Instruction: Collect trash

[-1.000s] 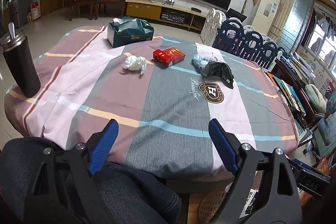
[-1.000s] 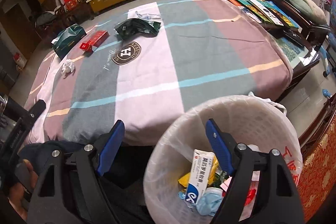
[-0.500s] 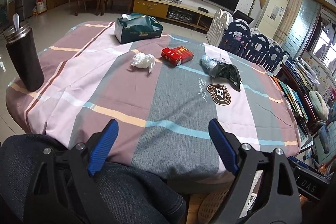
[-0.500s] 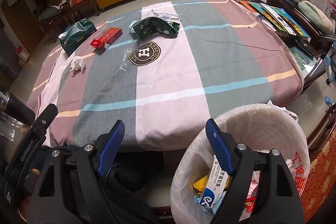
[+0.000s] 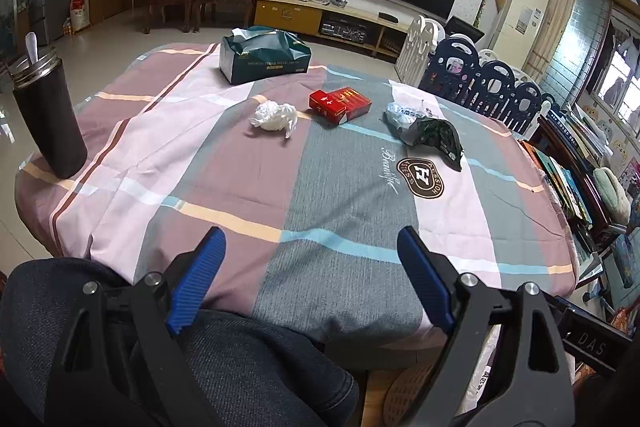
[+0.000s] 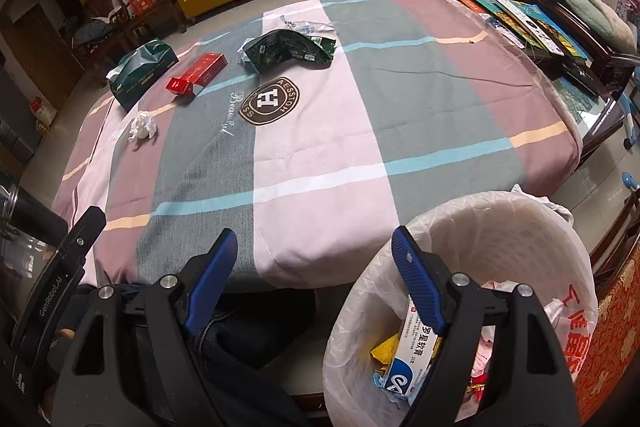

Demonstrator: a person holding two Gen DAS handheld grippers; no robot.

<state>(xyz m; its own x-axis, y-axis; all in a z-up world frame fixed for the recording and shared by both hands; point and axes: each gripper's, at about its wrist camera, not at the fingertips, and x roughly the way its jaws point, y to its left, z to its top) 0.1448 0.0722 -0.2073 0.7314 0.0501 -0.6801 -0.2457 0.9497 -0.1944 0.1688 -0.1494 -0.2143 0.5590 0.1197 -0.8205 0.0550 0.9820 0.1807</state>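
Crumpled tissue [image 5: 274,115] lies ahead across the tabletop [image 5: 344,211], nearer my left hand-held gripper [image 5: 311,281]; both hand-held grippers gape empty.

Tablecloth [image 5: 248,187] pink-grey-mauve plaid; box [image 5: 339,101] red; tissue [image 5: 274,115] white; wrapper [image 5: 436,137] dark green.

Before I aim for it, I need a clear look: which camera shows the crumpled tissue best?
The left wrist view. There the crumpled tissue lies near the middle of the picture, large and unobstructed on the tablecloth, beside the red box. The right wrist view shows it smaller, off toward the left edge.
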